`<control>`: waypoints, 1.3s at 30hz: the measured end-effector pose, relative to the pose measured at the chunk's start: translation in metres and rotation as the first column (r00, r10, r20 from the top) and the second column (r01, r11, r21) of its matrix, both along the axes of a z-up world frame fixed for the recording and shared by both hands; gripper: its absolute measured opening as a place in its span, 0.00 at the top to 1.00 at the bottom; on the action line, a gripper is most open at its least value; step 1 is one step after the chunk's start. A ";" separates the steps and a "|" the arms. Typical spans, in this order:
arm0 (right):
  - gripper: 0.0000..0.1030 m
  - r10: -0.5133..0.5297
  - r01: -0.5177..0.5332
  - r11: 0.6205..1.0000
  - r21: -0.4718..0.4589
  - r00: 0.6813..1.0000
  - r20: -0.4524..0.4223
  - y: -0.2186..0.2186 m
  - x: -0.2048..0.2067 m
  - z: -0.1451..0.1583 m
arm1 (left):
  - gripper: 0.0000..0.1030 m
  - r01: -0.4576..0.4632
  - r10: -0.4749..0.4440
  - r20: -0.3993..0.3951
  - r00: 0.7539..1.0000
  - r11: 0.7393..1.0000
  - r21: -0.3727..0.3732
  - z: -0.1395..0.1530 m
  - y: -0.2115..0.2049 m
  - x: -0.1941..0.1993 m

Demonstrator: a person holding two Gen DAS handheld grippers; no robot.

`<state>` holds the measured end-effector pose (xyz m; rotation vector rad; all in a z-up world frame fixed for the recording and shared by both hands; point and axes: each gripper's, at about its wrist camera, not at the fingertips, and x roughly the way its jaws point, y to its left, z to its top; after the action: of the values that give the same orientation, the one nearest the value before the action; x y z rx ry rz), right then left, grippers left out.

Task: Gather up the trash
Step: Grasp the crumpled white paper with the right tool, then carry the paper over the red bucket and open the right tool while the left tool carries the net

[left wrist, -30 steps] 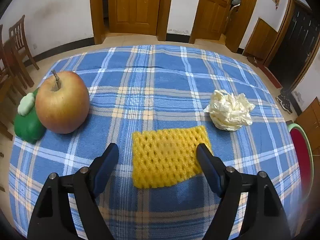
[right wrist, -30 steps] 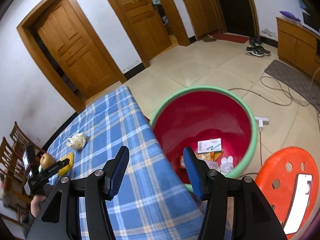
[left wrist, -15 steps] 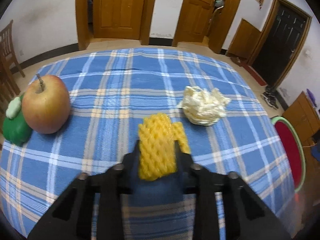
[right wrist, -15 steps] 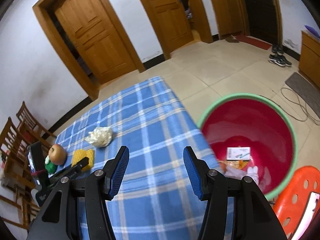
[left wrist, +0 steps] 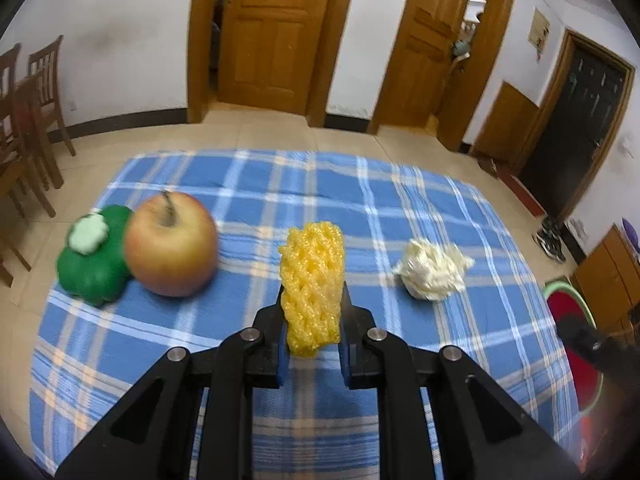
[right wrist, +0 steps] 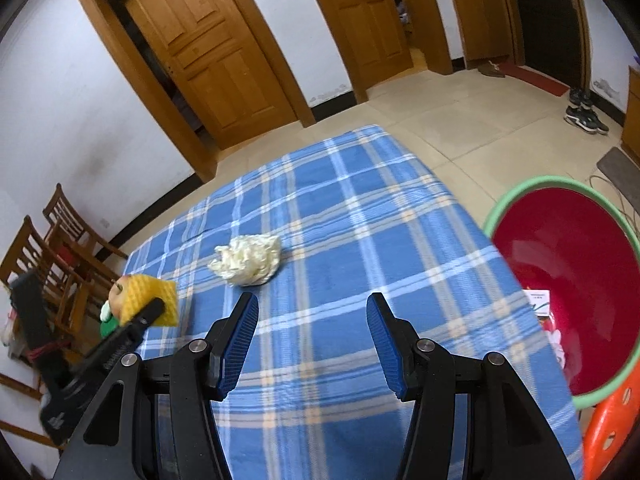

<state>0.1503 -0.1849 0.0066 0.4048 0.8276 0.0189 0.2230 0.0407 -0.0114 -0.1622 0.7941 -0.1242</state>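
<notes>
My left tongs (left wrist: 311, 322) are clamped on the yellow foam fruit-net sleeve (left wrist: 313, 286), squeezed narrow between the pads so that it stands up out of the grip, clear of the table with the blue plaid cloth (left wrist: 400, 208). From the right-wrist view the same yellow net (right wrist: 149, 298) hangs above the cloth at the table's far left, in front of the red-and-yellow apple (left wrist: 171, 245) and the green toy pepper (left wrist: 93, 260), which I take to be keepers and not trash.

So the step in hand is the carry: one piece of trash is picked up and has to go to the red plastic basin with the green rim (right wrist: 560, 280), which sits on the floor off the right edge of the table and already holds a few scraps. That means swinging my left hand across the whole table, keeping the squeeze firm because the foam is light and springy, and letting go only once the net is over the red inside of the basin.

My right tongs (right wrist: 312, 338) stand half open with nothing between them, pointing down at the cloth. The crumpled cream-white paper ball (right wrist: 248, 260) lies just ahead of them, a little to the left. I judge that to be their next pickup: lower, straddle the ball, close.
</notes>
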 end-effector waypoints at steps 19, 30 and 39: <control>0.25 0.071 -0.070 0.994 -0.082 0.998 0.002 0.063 0.070 -0.027 | 0.82 -0.118 0.116 0.078 0.990 0.993 0.018 0.005 0.029 -0.007; 0.30 0.059 -0.063 0.990 -0.129 0.998 -0.038 0.081 0.099 -0.049 | 0.82 -0.129 0.129 0.065 0.989 0.992 -0.015 0.004 0.038 -0.006; 0.67 0.062 -0.062 0.994 -0.091 0.998 0.001 0.077 0.089 -0.044 | 0.82 -0.114 0.115 0.067 0.991 0.993 -0.014 0.004 0.034 -0.006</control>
<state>0.2388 -0.1083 -0.0378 0.2934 0.8341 0.0398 0.2172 0.0751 -0.0075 -0.2119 0.7152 -0.0252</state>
